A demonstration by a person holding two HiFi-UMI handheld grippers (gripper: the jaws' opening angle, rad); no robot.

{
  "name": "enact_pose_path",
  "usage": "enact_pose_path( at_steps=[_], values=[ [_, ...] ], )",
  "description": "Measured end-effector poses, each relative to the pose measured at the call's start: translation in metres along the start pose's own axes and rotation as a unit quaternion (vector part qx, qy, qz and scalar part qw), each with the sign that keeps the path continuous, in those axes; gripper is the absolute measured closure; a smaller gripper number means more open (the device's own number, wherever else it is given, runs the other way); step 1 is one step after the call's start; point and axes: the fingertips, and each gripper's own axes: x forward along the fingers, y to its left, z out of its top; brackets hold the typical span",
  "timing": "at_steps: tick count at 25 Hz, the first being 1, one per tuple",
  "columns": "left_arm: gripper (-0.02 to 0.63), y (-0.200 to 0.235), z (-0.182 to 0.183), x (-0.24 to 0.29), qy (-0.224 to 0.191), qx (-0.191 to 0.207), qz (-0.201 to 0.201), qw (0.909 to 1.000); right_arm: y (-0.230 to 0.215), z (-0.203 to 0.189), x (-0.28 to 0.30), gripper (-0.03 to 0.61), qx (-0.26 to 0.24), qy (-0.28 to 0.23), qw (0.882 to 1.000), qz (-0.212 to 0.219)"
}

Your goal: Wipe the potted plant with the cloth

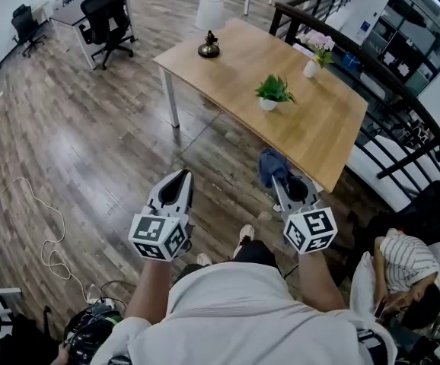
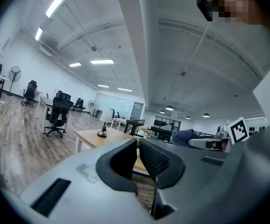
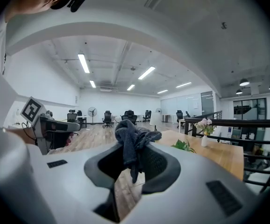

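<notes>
A small green potted plant [image 1: 273, 93] in a white pot stands on the wooden table [image 1: 227, 59], and shows past the jaws as the plant [image 3: 185, 145] in the right gripper view. My right gripper [image 1: 280, 178] is shut on a dark blue cloth [image 1: 271, 166], bunched at its tips near the table's front edge; the cloth [image 3: 134, 143] hangs between the jaws. My left gripper [image 1: 177, 182] is held over the floor left of the table, shut with nothing in it; its tips [image 2: 138, 152] nearly meet.
A table lamp [image 1: 209, 26] stands at the table's far left, a white vase of pink flowers [image 1: 315, 52] at its far side. A black railing [image 1: 387, 90] runs to the right. Office chairs [image 1: 107, 17] stand behind. A seated person [image 1: 403, 272] is at the lower right; cables [image 1: 49, 242] lie on the floor.
</notes>
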Motion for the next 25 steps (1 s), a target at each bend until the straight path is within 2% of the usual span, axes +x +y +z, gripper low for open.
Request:
enact_pose_path(
  at_steps=[6, 12, 15, 21, 25],
  values=[
    [0.584, 0.027, 0.002, 0.044, 0.012, -0.013, -0.001, 0.9998, -0.029, 0.014, 0.044, 0.446, 0.007, -0.004, 1.000, -0.006],
    [0.584, 0.032, 0.012, 0.114, 0.022, 0.000, -0.015, 0.9996, -0.077, 0.022, 0.093, 0.446, 0.022, -0.005, 1.000, -0.002],
    [0.584, 0.035, 0.017, 0.155, 0.027, -0.002, -0.017, 0.9995, -0.109, 0.031, 0.115, 0.446, 0.024, -0.008, 1.000, -0.002],
    [0.584, 0.024, 0.019, 0.238, 0.036, -0.006, -0.034, 0.9987, -0.186, 0.027, 0.146, 0.446, 0.041, 0.006, 0.999, -0.019],
    [0.584, 0.017, 0.022, 0.286, 0.042, -0.001, -0.039, 0.9984, -0.229, 0.030, 0.162, 0.446, 0.056, 0.003, 0.998, -0.015]
  ],
)
